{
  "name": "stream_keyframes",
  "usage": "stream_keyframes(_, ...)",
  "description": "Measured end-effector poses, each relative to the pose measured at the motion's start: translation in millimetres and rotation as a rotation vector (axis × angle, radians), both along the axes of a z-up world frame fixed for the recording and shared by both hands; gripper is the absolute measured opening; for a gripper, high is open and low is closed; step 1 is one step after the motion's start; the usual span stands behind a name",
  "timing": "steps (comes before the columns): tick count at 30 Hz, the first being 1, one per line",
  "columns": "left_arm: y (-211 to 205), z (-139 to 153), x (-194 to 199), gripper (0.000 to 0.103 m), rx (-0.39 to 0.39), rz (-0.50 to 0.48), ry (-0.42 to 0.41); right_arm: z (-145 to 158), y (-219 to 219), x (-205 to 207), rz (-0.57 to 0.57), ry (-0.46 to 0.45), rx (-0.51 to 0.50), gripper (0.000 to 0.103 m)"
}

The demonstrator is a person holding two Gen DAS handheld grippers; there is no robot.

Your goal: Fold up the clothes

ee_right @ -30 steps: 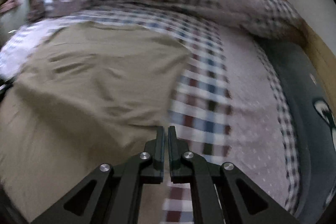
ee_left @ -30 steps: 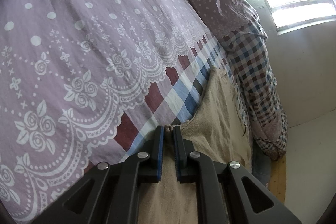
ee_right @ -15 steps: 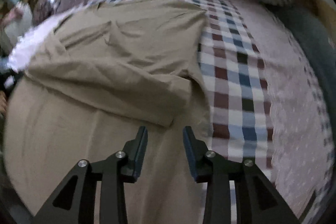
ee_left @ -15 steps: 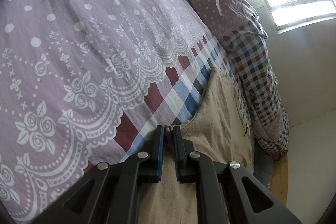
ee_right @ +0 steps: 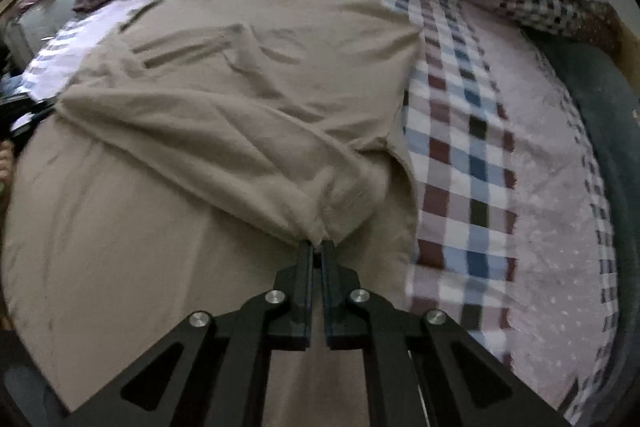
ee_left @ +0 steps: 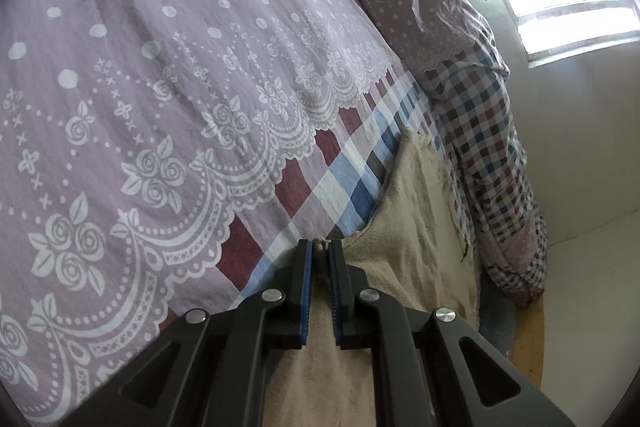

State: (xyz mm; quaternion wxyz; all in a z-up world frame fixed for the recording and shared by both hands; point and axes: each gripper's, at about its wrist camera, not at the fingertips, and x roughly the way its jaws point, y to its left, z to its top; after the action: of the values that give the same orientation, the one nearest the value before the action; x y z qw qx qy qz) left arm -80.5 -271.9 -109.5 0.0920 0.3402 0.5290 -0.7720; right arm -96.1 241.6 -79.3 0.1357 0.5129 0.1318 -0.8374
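One beige garment (ee_right: 192, 131) lies spread across the bed, filling the right wrist view from nine o'clock to the centre; two grippers are in view, the left gripper (ee_left: 320, 247) and the right gripper (ee_right: 317, 247), each with two fingers, four fingers in all, each pair closed on a bunch of that beige cloth. One lilac bedspread (ee_left: 168, 75) with white dots and lace roses covers the bed; one bunched checked quilt (ee_left: 476, 115) lies along its edge toward two o'clock in the left wrist view; one window (ee_left: 568, 7) shows at one o'clock; one dark grey cushion (ee_right: 600, 99) sits at three o'clock in the right wrist view.
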Motion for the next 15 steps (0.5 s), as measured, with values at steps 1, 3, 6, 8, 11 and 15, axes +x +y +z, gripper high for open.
stream_keyframes(1, -0.4, 0.1, 0.3, 0.007, 0.004, 0.001, 0.002, 7.2, 0.9, 7.8, 0.004, 0.003, -0.001, 0.001)
stream_keyframes(3, -1.1, 1.0, 1.7, 0.006, 0.009, 0.004, 0.005, 21.7, 2.8, 23.3, 0.013, 0.009, -0.004, 0.001)
stream_keyframes(6, -2.3, 1.3, 3.4, 0.005, 0.010, 0.009, 0.006, 15.3, -0.9, 37.8, 0.036, -0.038, 0.002, 0.002)
stream_keyframes(8, -3.5, 1.9, 4.9, 0.004, 0.010, 0.019, 0.005, 9.8, -3.6, 47.0, 0.052, -0.071, 0.006, 0.002)
stream_keyframes(11, -4.3, 1.4, 5.3, 0.004, 0.018, 0.024, 0.008, 1.5, -7.7, 60.9, 0.076, -0.122, 0.013, 0.002)
stream_keyframes(15, -3.1, 2.0, 4.3, 0.004, 0.005, 0.022, 0.002, -6.3, -9.2, 76.1, 0.101, -0.178, 0.017, 0.005)
